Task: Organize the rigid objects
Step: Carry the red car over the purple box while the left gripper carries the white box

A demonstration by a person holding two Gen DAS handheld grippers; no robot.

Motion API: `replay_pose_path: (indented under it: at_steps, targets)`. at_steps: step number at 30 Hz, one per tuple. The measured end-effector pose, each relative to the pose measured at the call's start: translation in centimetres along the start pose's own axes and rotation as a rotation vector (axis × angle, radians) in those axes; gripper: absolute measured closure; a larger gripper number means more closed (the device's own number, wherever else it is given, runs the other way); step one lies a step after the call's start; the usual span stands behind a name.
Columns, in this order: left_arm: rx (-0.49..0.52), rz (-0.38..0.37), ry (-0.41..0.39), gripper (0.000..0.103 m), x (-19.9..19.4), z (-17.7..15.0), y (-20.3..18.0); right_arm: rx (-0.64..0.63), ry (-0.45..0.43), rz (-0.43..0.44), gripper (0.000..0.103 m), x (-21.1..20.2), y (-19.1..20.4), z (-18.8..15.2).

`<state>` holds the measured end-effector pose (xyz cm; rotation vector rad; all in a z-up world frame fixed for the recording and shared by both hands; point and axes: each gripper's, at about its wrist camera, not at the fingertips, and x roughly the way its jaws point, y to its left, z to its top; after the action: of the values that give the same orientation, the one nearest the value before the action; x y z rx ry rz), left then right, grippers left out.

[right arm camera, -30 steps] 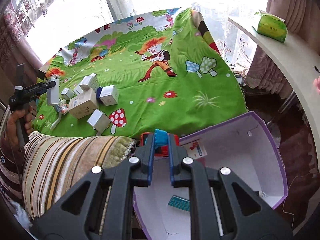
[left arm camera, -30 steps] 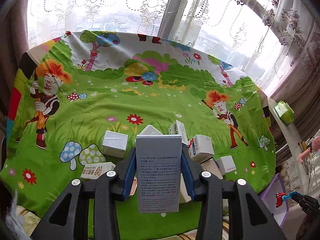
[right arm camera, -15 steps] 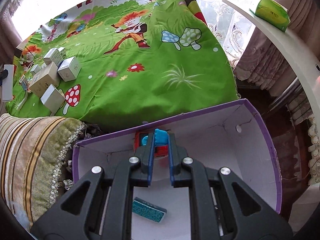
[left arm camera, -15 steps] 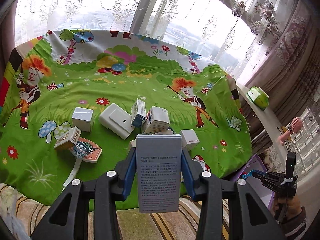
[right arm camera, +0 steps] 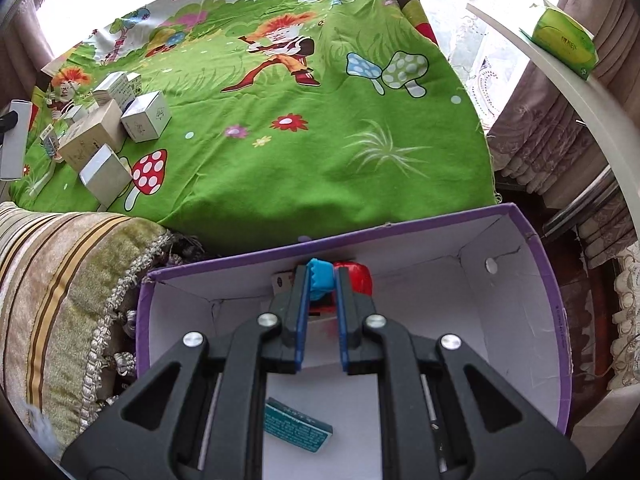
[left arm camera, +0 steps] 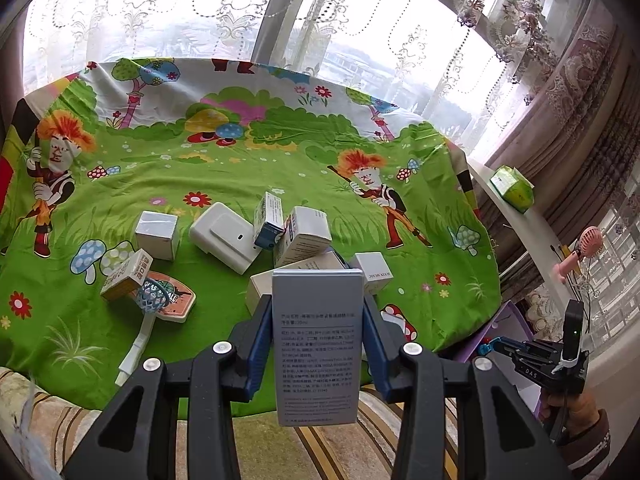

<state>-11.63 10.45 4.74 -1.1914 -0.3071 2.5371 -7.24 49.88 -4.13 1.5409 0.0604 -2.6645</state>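
My left gripper [left arm camera: 318, 312] is shut on a tall grey box [left arm camera: 317, 344] with small print, held above the near edge of the green cartoon cloth [left arm camera: 240, 168]. Several small boxes [left arm camera: 300, 236] and a white flat device [left arm camera: 224, 236] lie on the cloth ahead of it. My right gripper [right arm camera: 322, 280] is shut on a red and blue toy [right arm camera: 320, 276] inside the purple-rimmed box [right arm camera: 556, 308], near its far wall. The right gripper also shows at the lower right of the left wrist view [left arm camera: 490, 346].
A teal packet [right arm camera: 298, 430] and a small card lie inside the purple box. A toy basketball hoop [left arm camera: 160, 300] lies on the cloth. A striped cushion [right arm camera: 60, 300] sits left of the box. A white shelf holds a green tissue pack [right arm camera: 566, 42]. Curtains hang at the right.
My left gripper has drawn back and turned right with the grey box. My right gripper has lowered the toy deeper into the purple box.
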Motion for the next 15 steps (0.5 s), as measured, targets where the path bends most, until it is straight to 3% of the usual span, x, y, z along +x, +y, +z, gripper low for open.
replay_pose_path:
  at_steps: [8, 15]
  targets:
    - [0.011, -0.003, 0.005, 0.06, 0.1, -0.1, -0.3, 0.004, 0.016, -0.01, 0.087, 0.5, 0.0, -0.1]
    - [0.029, -0.01, 0.011, 0.06, 0.2, -0.2, -1.1, 0.038, 0.01, 0.054, 0.087, 0.1, -0.3, -0.2]
